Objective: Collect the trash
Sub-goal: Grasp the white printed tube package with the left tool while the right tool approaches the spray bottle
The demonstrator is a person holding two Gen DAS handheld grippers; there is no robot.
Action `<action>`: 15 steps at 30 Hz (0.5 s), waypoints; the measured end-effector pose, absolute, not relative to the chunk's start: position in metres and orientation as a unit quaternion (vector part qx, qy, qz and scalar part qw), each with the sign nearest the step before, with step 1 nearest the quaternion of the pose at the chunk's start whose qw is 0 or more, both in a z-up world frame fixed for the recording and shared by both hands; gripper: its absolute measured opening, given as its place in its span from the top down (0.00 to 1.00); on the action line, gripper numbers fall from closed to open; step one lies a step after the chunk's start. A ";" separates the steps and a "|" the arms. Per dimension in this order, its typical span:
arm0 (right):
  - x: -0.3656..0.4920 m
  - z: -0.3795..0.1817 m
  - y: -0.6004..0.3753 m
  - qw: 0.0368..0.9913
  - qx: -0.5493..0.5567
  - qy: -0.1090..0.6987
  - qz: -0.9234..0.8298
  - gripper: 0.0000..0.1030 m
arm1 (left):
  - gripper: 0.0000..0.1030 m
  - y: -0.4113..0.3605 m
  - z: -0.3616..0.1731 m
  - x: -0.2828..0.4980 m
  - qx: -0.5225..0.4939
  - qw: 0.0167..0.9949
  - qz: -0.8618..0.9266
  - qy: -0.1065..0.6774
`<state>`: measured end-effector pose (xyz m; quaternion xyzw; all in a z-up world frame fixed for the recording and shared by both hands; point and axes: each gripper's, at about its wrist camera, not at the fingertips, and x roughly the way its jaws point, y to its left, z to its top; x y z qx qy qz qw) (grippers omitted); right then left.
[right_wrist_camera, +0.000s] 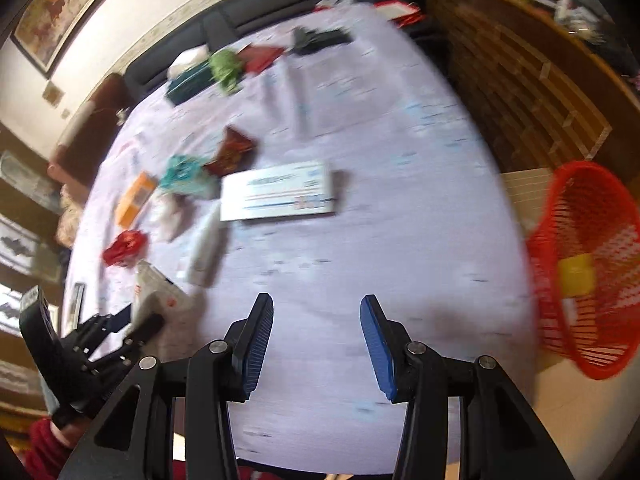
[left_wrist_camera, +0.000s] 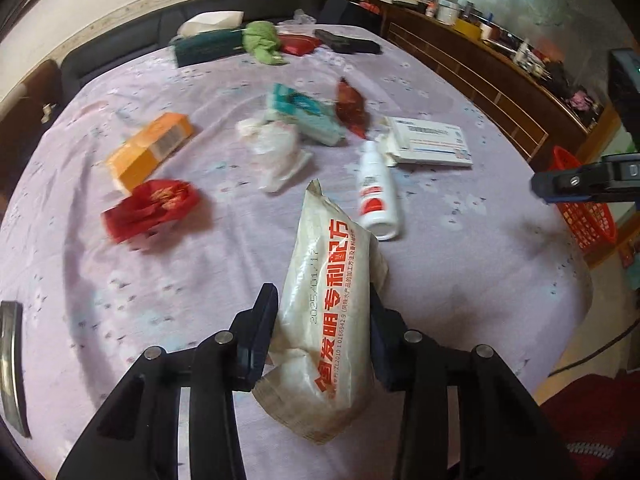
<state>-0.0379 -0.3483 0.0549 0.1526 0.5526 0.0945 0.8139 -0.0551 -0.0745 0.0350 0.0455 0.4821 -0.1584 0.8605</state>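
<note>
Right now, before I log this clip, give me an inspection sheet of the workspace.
Surface: table under a lilac printed cloth, wrinkled.
Job's things: white wrapper with red print held by the left gripper; red mesh basket off the table's right edge, a yellow item inside.
Clutter: white bottle lying down, orange box, red crumpled wrapper, clear plastic bag, teal packet, flat white box.
Grippers: left closed on the wrapper; right gripper open, holding nothing.
Cables: nothing seen for certain.
Surroundings: dark sofa, wooden sideboard crowded with items.
</note>
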 end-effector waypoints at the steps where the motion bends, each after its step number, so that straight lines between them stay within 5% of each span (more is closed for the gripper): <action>1: -0.033 0.053 -0.340 0.809 0.152 0.558 0.101 0.52 | 0.61 -0.068 0.036 -0.055 0.042 0.861 -0.156 0.482; 15: 0.041 0.005 -0.225 0.772 0.170 0.600 0.121 0.53 | 0.61 -0.016 0.047 -0.057 0.048 0.869 -0.133 0.474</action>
